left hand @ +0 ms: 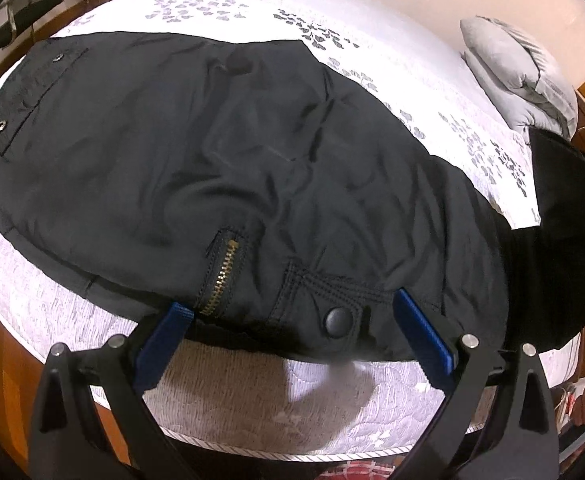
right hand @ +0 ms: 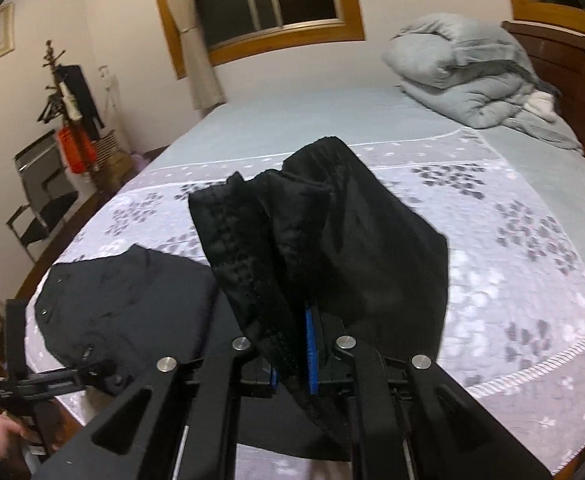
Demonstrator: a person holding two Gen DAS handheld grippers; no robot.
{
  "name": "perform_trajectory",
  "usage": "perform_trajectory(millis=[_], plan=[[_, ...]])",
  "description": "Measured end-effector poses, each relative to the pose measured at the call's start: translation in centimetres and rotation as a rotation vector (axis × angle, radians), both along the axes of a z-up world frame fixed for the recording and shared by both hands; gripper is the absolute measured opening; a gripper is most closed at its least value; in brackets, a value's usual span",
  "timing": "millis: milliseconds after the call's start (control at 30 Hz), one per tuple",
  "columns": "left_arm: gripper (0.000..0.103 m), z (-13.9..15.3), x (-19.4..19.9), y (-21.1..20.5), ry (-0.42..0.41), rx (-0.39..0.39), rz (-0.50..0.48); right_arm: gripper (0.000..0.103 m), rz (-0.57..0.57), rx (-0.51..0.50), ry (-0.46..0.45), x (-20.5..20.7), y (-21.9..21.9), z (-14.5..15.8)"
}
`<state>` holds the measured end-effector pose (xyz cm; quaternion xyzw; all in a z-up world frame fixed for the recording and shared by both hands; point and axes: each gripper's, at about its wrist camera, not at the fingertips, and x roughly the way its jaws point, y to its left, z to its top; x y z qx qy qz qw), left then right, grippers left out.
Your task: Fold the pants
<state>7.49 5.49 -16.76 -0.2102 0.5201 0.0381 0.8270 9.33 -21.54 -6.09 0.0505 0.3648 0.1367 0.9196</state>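
While the black pants (left hand: 220, 168) lie spread across the bed (left hand: 232, 408), the left gripper (left hand: 292, 320) hangs wide open over their near edge by a snap button (left hand: 338, 322). The right gripper (right hand: 292, 352) is clamped tight on a lifted end of the pants (right hand: 316, 232), above the patterned bed cover (right hand: 512, 280).

No legible text, label, brand or number is to be found in either view.
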Motion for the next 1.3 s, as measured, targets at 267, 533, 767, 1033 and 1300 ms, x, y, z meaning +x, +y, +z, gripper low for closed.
perform_trajectory(millis=[267, 533, 767, 1033, 1300], plan=[[0.099, -0.5, 0.4, 0.7, 0.014, -0.048, 0.002, 0.01, 0.171, -0.023, 0.048, 0.1, 6.7, -2.0], [0.099, -0.8, 0.8, 1.7, 0.021, -0.06, 0.014, 0.011, 0.302, -0.201, 0.112, -0.6, 12.2, -7.0], [0.099, -1.3, 1.2, 2.6, 0.04, -0.083, 0.024, 0.056, 0.431, -0.096, 0.172, -2.1, 12.1, -7.3], [0.099, -2.0, 0.7, 4.1, 0.041, -0.111, 0.024, 0.061, 0.417, 0.026, 0.166, -1.6, 11.0, -4.7], [0.099, -2.0, 0.6, 4.0, 0.038, -0.092, -0.004, 0.042, 0.401, -0.119, 0.182, -0.7, 14.2, -7.1]])
